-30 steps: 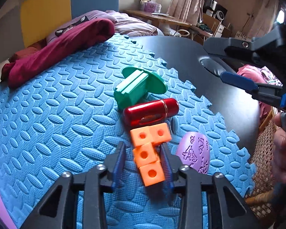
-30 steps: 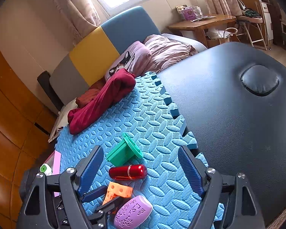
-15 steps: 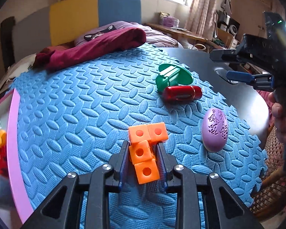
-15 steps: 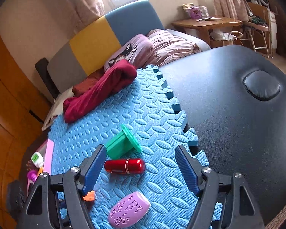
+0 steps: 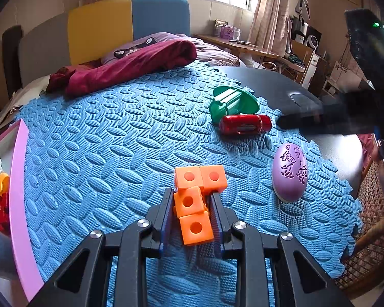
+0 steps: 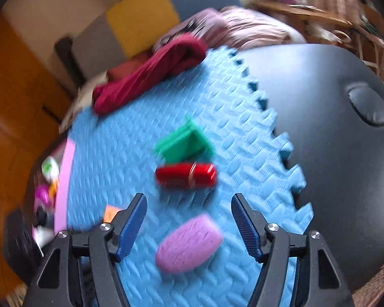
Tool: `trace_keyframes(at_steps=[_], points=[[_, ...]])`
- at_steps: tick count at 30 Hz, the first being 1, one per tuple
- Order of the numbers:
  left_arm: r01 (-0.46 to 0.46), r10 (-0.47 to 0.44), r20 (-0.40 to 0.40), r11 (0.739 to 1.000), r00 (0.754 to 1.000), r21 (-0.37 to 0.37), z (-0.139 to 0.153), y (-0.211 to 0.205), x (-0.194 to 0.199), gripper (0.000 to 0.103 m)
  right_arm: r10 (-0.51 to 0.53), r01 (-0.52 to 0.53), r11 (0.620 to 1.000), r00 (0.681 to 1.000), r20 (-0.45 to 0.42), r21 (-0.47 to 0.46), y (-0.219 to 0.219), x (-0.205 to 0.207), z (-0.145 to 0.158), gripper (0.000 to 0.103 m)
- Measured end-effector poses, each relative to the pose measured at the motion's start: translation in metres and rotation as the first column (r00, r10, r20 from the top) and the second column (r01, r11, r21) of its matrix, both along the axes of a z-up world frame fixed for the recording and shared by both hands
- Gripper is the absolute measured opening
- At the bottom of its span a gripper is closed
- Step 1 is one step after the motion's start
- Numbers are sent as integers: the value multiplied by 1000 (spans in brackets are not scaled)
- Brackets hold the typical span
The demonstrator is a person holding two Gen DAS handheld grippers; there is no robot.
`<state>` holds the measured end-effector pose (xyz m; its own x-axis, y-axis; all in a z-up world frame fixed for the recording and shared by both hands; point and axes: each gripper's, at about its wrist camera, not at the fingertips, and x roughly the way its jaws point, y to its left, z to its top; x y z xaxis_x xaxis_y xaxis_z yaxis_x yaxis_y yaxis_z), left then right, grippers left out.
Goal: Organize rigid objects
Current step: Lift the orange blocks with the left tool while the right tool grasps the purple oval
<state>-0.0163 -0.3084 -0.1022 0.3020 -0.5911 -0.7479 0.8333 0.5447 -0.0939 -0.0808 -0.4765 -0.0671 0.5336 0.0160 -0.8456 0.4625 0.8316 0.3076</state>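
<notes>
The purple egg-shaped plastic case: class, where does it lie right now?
In the left wrist view the purple egg-shaped plastic case lies on the blue foam mat, right of the orange cube block, nearer than the red cylinder.

Both grippers are built pretty much the same: the left gripper (image 5: 190,211) and right gripper (image 6: 189,226) are made of chunky black linkage arms, pinned with silver screws, and tipped with ribbed blue pads (image 6: 133,226).

Bare blue mat (image 6: 110,153) lies left of the right gripper's (image 6: 189,220) jaws; ahead, the red cylinder (image 6: 185,175) and green piece (image 6: 181,144) obstruct; the purple case (image 6: 189,243) lies between them.
</notes>
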Motion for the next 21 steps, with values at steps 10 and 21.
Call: trace_keyframes(at_steps=[10,21], points=[[-12,11,-33,999,999,-35,0,9,2,27,-104,110,993,987,-122,42,16,-2,-27,77],[-20,19,-34,999,999,-46,0,13,0,27,37,-58,971,995,-96,-231,53,21,-35,34]])
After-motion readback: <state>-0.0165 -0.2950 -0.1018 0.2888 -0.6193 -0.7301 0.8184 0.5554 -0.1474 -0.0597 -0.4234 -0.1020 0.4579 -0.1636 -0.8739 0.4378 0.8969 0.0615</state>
